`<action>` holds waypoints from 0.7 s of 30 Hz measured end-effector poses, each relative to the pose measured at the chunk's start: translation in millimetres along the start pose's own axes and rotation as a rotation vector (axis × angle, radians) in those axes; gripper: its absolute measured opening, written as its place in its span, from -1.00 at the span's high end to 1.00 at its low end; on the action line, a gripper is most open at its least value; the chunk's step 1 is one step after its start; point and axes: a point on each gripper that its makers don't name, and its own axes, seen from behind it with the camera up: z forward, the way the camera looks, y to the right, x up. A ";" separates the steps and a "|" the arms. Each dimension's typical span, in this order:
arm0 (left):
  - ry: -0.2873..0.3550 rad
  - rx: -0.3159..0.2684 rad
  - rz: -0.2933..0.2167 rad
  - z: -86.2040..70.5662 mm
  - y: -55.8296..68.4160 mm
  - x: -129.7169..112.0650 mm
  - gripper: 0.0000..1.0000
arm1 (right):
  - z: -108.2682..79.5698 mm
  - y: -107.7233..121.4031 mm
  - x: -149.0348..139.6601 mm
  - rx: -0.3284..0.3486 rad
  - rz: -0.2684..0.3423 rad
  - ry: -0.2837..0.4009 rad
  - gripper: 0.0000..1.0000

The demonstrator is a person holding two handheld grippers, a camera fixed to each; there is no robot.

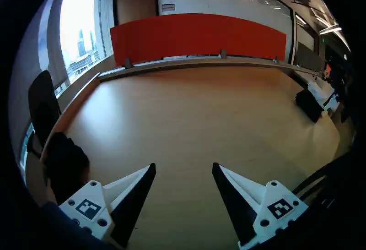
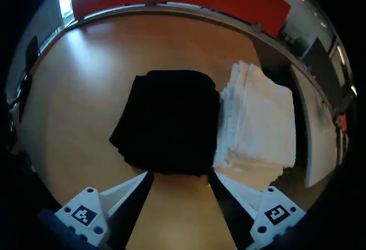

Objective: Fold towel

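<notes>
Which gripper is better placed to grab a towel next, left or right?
Right. The right gripper is open at the near edge of the black towel, white towels beside it. The left gripper faces table.

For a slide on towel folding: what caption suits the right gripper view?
Open right gripper poised before a black folded towel beside a white towel stack on a wooden table.

The left gripper points forward, close to level, its two fingers spread wide with nothing between them. The right gripper pitches downward, its fingers likewise parted and gripping nothing. Both pairs are white with black inner faces, and each finger carries a square marker at its base.
</notes>
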 end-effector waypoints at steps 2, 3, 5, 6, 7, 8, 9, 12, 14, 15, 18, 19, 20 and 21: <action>0.002 0.000 -0.003 -0.4 -1.0 0.1 -0.83 | -0.2 -1.7 2.2 0.000 0.023 0.006 -0.83; 0.003 0.000 -0.004 -0.6 -1.5 0.1 -0.83 | -0.4 -2.6 3.6 -0.001 0.037 0.009 -0.83; 0.005 0.001 -0.008 -0.9 -2.7 0.3 -0.83 | -0.5 -3.7 6.7 -0.003 0.069 0.019 -0.83; 0.007 0.001 -0.010 -1.1 -3.4 0.3 -0.83 | -0.5 -4.4 8.5 -0.004 0.088 0.025 -0.84; 0.007 0.002 -0.012 -1.3 -4.1 0.4 -0.83 | -0.2 -5.1 10.1 -0.005 0.106 0.030 -0.84; 0.008 0.003 -0.014 -1.4 -4.7 0.4 -0.83 | 0.1 -5.8 11.6 -0.005 0.124 0.035 -0.84; 0.009 0.003 -0.016 -1.5 -5.4 0.4 -0.83 | 0.4 -6.7 13.5 -0.005 0.144 0.041 -0.84; 0.011 0.006 -0.019 -2.0 -7.0 0.9 -0.83 | 0.8 -12.1 19.8 0.006 0.189 0.062 -0.84; 0.013 0.009 -0.021 -2.3 -8.4 1.1 -0.83 | 0.7 -14.1 22.7 0.006 0.204 0.072 -0.84; 0.014 0.011 -0.022 -2.5 -9.1 1.2 -0.83 | 0.7 -15.2 24.2 0.006 0.212 0.078 -0.84; 0.016 0.014 -0.027 -2.8 -10.5 1.6 -0.83 | 0.8 -18.4 26.7 0.000 0.219 0.091 -0.84; 0.017 0.014 -0.029 -2.9 -10.5 1.8 -0.82 | 0.7 -19.4 28.0 -0.003 0.220 0.096 -0.84; 0.018 0.014 -0.031 -2.9 -10.6 2.0 -0.82 | 0.6 -20.4 29.2 -0.006 0.221 0.102 -0.84; 0.018 0.015 -0.034 -2.9 -10.7 2.1 -0.82 | 0.4 -21.6 30.7 -0.008 0.221 0.108 -0.84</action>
